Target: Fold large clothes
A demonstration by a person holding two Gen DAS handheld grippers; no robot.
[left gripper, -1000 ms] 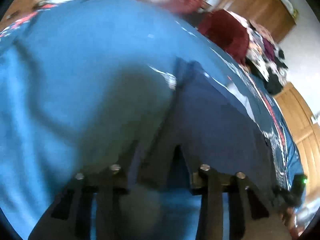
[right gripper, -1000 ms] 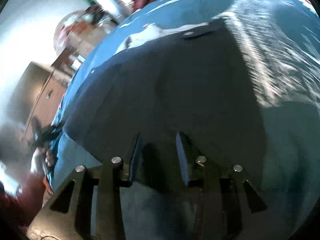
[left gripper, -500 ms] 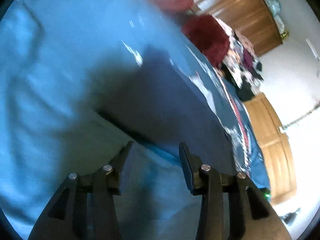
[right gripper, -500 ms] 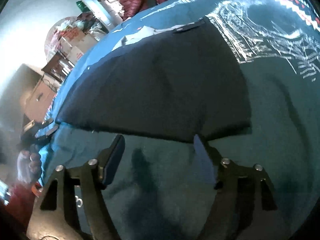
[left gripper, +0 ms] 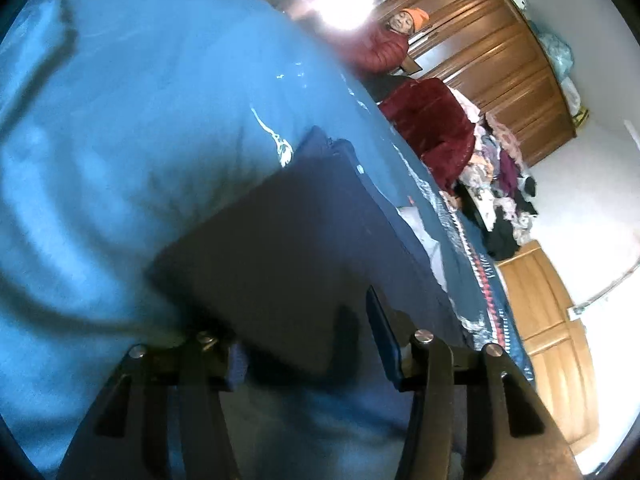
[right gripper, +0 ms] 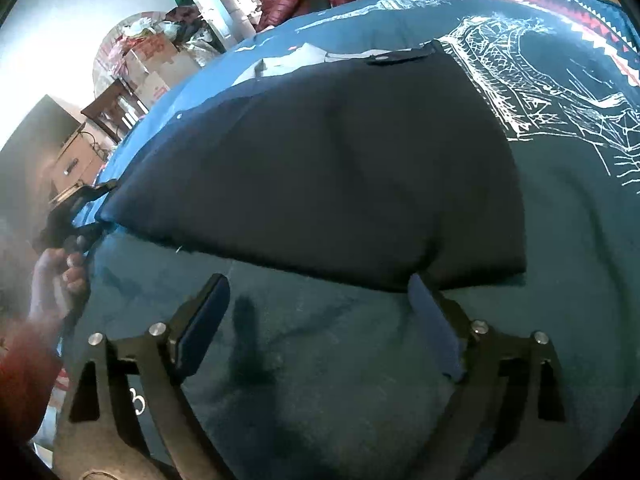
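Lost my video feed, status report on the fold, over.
Left gripper open at the corner of the navy garment. Right gripper open, clear of the hem. Garment lies folded on the blue bedspread. Nothing in the way.

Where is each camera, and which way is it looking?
Left wrist view: sits on the left tongs, looking along their fingers over the folded dark navy garment on the blue patterned bedspread toward wooden wardrobes; only the tongs show.
Right wrist view: sits on the right tongs, open, just short of the garment's near edge, facing cardboard boxes; the left tongs and the hand holding them show at the garment's far corner.
Both share the garment and bedspread.
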